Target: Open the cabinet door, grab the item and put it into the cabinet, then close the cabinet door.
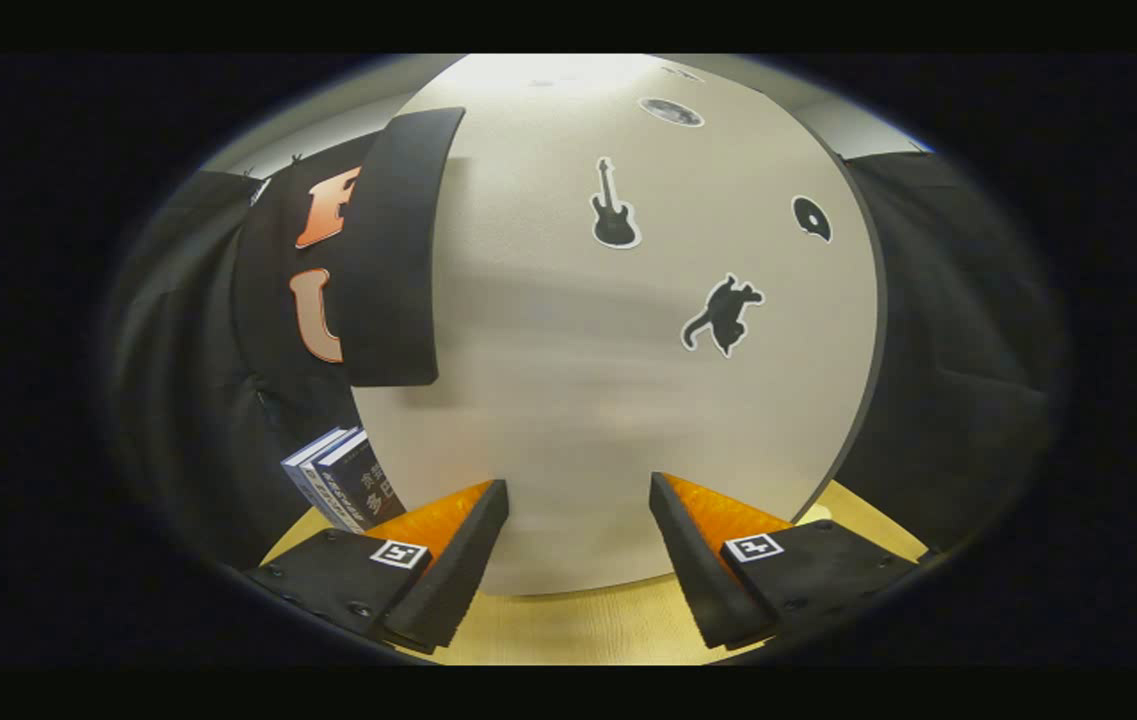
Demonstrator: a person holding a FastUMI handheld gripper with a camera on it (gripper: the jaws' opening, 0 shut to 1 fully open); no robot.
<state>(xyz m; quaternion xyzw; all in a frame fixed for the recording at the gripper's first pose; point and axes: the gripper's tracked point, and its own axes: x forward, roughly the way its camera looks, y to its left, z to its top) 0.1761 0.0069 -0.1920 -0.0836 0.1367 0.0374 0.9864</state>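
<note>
I find the tongs [578, 510] spread wide and empty, their tips just short of the cabinet door [608, 340], which faces me closed. The door is pale and carries black stickers: a guitar [614, 207] and a cat [723, 314]. A black handle [396, 250] runs down the door's left edge. The books [343, 480] stand left of the cabinet, below that handle, on the wooden desk [578, 625].

Matt speckled cabinet door [578, 400], wood-grain tabletop [578, 625]
</note>
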